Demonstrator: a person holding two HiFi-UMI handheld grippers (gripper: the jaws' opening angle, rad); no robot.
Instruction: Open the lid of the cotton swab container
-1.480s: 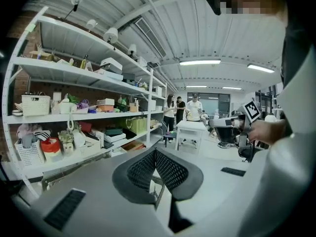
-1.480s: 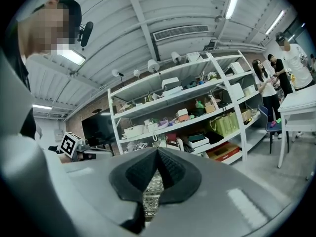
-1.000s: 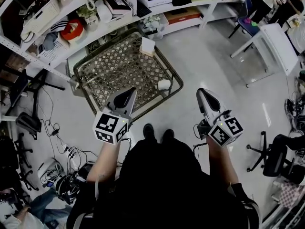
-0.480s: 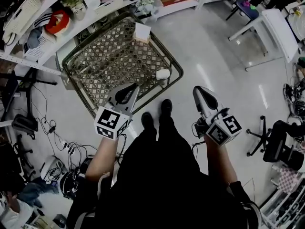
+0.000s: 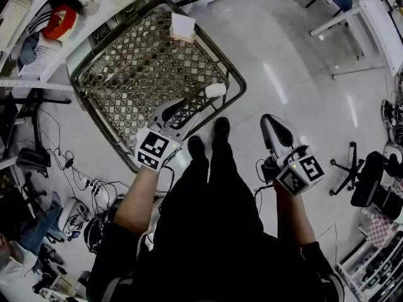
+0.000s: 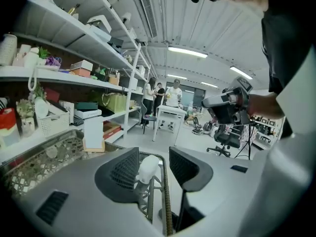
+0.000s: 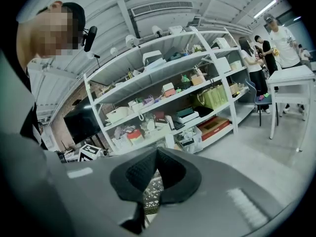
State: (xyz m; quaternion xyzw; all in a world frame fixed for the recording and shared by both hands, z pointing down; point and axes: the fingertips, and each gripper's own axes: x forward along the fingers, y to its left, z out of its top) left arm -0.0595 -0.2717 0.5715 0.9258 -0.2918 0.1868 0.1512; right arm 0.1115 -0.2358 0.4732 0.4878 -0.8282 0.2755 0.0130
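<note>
The cotton swab container (image 5: 215, 90) is a small white rounded tub on the patterned low table (image 5: 126, 74), close to the table's near right rim. In the left gripper view the container (image 6: 147, 168) shows in the gap between the jaws, still some way beyond them and untouched. My left gripper (image 5: 187, 110) hovers over the table's near edge; its jaws have just been opening and stand open with nothing between the pads. My right gripper (image 5: 271, 126) hangs over the floor to the right of the table, jaws shut on nothing, as the right gripper view shows for the gripper (image 7: 157, 155).
A white box (image 5: 182, 26) stands at the table's far corner. Cluttered shelves (image 5: 56, 24) run behind the table. Cables and gear (image 5: 82, 187) lie on the floor at left. An office chair (image 5: 368, 184) and a white desk (image 5: 378, 17) stand at right. The person's feet (image 5: 208, 140) are by the table.
Both grippers have sunk. The left one has moved forward over the table's near edge and its jaws have opened. The head view has tilted further down.
</note>
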